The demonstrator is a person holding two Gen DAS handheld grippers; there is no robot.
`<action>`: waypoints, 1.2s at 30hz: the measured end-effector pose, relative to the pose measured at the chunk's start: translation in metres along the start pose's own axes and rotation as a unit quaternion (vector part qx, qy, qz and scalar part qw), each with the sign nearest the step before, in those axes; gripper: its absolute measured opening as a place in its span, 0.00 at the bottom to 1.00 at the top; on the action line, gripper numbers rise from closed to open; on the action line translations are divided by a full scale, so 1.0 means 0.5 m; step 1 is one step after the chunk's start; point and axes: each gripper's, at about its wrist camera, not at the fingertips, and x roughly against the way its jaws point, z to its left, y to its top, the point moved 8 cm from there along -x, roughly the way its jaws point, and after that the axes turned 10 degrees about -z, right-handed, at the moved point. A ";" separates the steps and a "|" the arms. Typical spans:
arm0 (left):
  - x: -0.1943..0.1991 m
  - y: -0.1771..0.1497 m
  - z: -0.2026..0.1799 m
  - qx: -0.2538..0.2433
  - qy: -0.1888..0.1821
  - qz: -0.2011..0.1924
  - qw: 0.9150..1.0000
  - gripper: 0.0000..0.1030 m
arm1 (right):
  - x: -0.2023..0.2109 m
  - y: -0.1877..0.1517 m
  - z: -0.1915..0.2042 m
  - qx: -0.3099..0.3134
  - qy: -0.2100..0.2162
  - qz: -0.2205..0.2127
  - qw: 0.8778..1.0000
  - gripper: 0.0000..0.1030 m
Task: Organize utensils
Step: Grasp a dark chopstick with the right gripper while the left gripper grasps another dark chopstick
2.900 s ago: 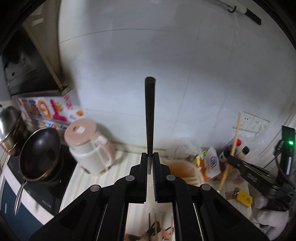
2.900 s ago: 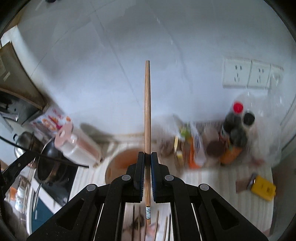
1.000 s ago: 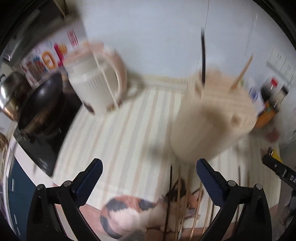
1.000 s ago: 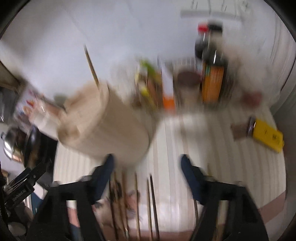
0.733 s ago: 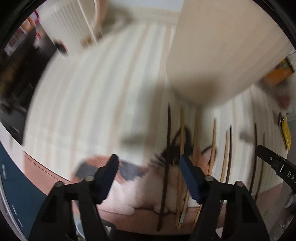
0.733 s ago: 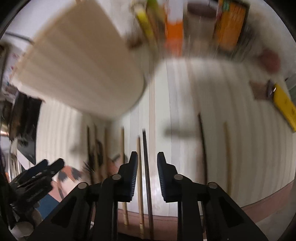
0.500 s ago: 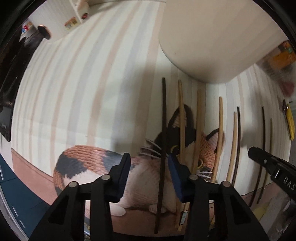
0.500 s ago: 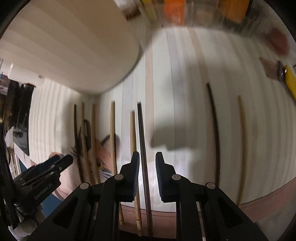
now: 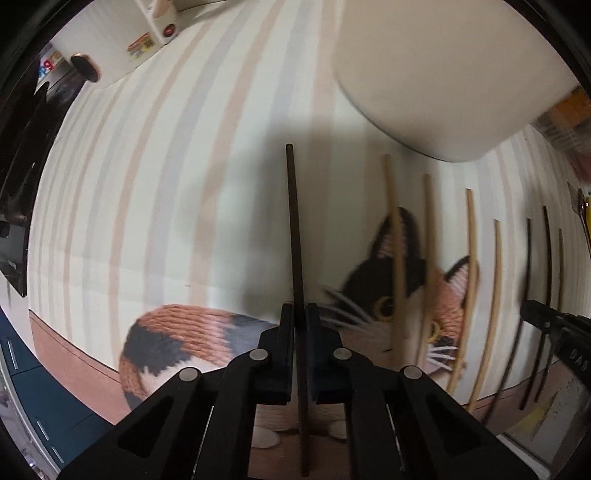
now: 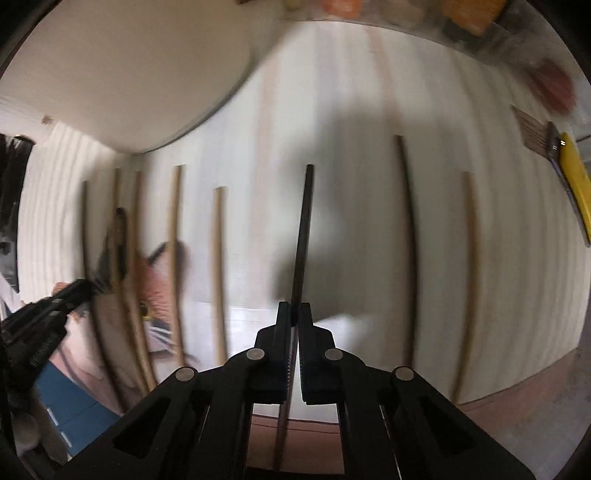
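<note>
The big cream-coloured holder (image 9: pixel 443 74) stands at about one o'clock from the left gripper; only its smooth outer wall and base show in the left wrist view, so I cannot tell what is inside it. In the right wrist view the same holder fills the eleven o'clock corner, again only its side. At eleven o'clock in the left view is the foot of a white kettle (image 9: pixel 155 26) with a sticker on it, and a dark stovetop (image 9: pixel 14 184) runs along the nine o'clock edge.

Both grippers point straight down at the striped mat with the calico cat picture (image 9: pixel 177 192). No hand is in view, only the black frames of the tools.

The left gripper (image 9: pixel 300 314) has its jaws pinched narrow on a black chopstick (image 9: pixel 293 229) that lies on the mat and runs toward twelve o'clock, just beside the cat's whiskers. To its right, at two to three o'clock, a row of pale wooden chopsticks (image 9: pixel 428 258) lies across the cat's face, then a few dark ones (image 9: pixel 546 258), all roughly parallel and apart from one another. The right gripper's tip shows at three o'clock.

The right gripper (image 10: pixel 294 312) is likewise closed tight on a dark chopstick (image 10: pixel 303 229) pointing to twelve o'clock. A dark one and a wooden one lie at one to two o'clock, and a yellow-handled brush (image 10: pixel 572 184) lies at the two o'clock edge.
</note>
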 end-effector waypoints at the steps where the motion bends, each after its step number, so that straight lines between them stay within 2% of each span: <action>1: -0.002 -0.001 0.011 0.000 0.001 0.000 1.000 0.03 | 0.002 0.001 -0.015 -0.003 -0.001 0.002 1.000 0.04; 6: -0.007 0.004 0.040 -0.005 0.004 -0.003 1.000 0.04 | 0.008 -0.003 -0.033 -0.004 -0.001 0.010 1.000 0.05; 12: -0.006 0.003 0.030 -0.012 0.003 0.000 1.000 0.04 | 0.007 -0.022 -0.035 -0.041 0.011 0.036 0.998 0.07; 16: -0.005 0.005 0.030 -0.014 0.002 -0.001 1.000 0.04 | 0.011 -0.034 -0.045 -0.035 0.001 0.034 0.999 0.06; 19: -0.006 0.006 0.028 -0.012 0.001 -0.001 1.000 0.04 | 0.008 -0.038 -0.008 0.000 -0.012 0.024 1.000 0.06; 22: -0.005 0.006 0.031 -0.014 0.000 0.000 1.000 0.04 | 0.007 -0.036 0.029 0.088 -0.032 0.019 0.995 0.06; 24: -0.005 0.007 0.031 -0.016 0.000 0.000 1.000 0.04 | 0.008 -0.044 0.033 0.099 -0.033 0.026 0.994 0.07; 28: -0.005 0.007 0.031 -0.013 -0.002 -0.002 1.000 0.04 | 0.005 -0.048 0.010 0.068 -0.019 0.051 0.996 0.07; 31: -0.004 0.004 0.032 -0.012 -0.002 -0.002 1.000 0.04 | 0.013 -0.051 -0.034 0.053 -0.017 0.040 0.998 0.07; 34: -0.004 0.005 0.032 -0.010 -0.001 0.003 1.000 0.04 | 0.018 -0.057 -0.048 0.006 -0.015 0.032 0.999 0.06; 36: -0.006 0.016 0.028 -0.015 -0.001 0.003 1.000 0.04 | 0.010 -0.048 -0.063 -0.023 0.002 0.028 0.999 0.06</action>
